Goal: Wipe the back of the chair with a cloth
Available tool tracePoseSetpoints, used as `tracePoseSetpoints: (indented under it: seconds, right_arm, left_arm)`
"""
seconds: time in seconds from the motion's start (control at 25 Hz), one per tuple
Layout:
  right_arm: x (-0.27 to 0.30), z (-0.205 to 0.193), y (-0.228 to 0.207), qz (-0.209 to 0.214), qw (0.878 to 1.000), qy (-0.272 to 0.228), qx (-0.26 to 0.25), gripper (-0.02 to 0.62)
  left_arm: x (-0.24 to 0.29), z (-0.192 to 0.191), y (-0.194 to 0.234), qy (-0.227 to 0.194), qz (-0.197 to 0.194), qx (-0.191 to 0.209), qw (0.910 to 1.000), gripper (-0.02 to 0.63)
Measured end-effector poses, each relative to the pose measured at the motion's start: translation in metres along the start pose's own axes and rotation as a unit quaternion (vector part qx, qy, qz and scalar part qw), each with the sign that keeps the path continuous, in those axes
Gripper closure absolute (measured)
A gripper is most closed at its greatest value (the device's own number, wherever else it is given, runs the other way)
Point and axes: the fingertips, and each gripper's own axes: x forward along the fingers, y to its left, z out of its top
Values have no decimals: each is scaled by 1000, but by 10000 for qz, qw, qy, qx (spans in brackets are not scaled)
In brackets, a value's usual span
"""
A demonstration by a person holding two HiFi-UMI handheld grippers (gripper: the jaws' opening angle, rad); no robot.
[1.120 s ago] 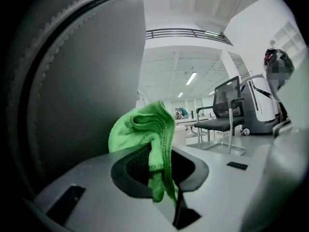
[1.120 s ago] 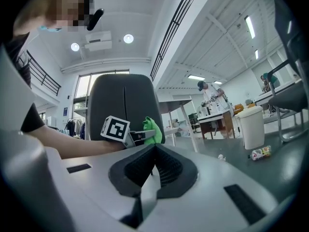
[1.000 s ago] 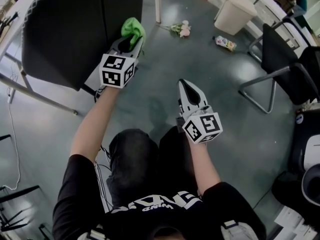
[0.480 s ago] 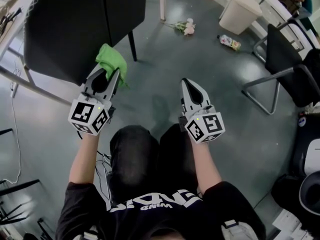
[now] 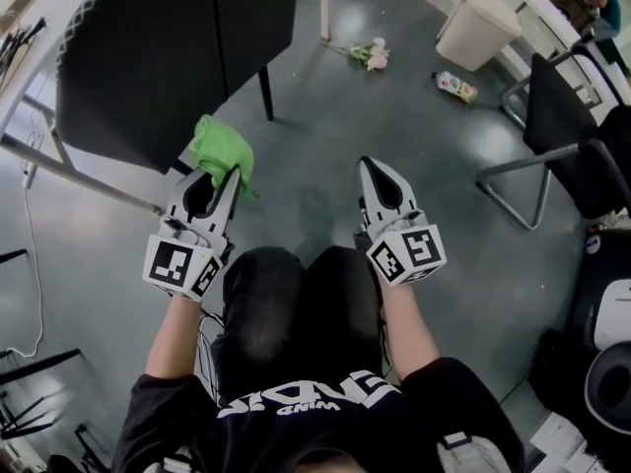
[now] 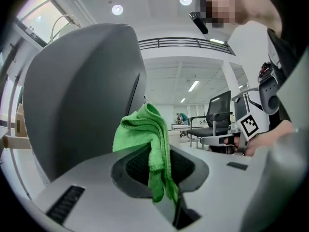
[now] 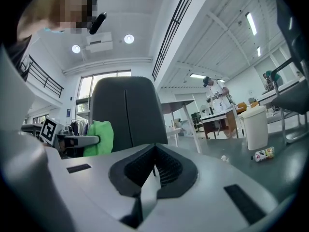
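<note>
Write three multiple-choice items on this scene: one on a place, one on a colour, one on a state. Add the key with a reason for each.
1. Where is the cloth?
A. on the floor
B. between the jaws of the left gripper
C. on a desk

2. What colour is the cloth?
A. green
B. red
C. white

3. How does the right gripper stand?
A. wide open
B. shut on the cloth
C. shut and empty

Key:
1 B: the left gripper view shows the cloth pinched in those jaws.
2 A: it is bright green in every view.
3 C: the right gripper view shows its jaws meeting with nothing between them.
</note>
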Motion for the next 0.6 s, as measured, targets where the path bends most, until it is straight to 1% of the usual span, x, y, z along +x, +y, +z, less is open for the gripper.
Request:
tracePoseSetpoints:
  seconds: [0.16,0.28,0.4,0.6]
  right_arm:
    - [12,29,9,-42,9999,109,42,598]
    - [18,71,22,-139,9994,309,64,598]
    - [14,139,41,-261,9986,428,144,598]
    - [12,279,82,-340,9977,565,126,598]
  left_arm:
    - [9,39,4,-73,-172,-101,9998,537]
    - [15,90,5,-38,-381,-196,9991,537]
    - [17,160,3,134,-542,-170,9983,537]
    - [7,299,8,366,-772,-296,9959,537]
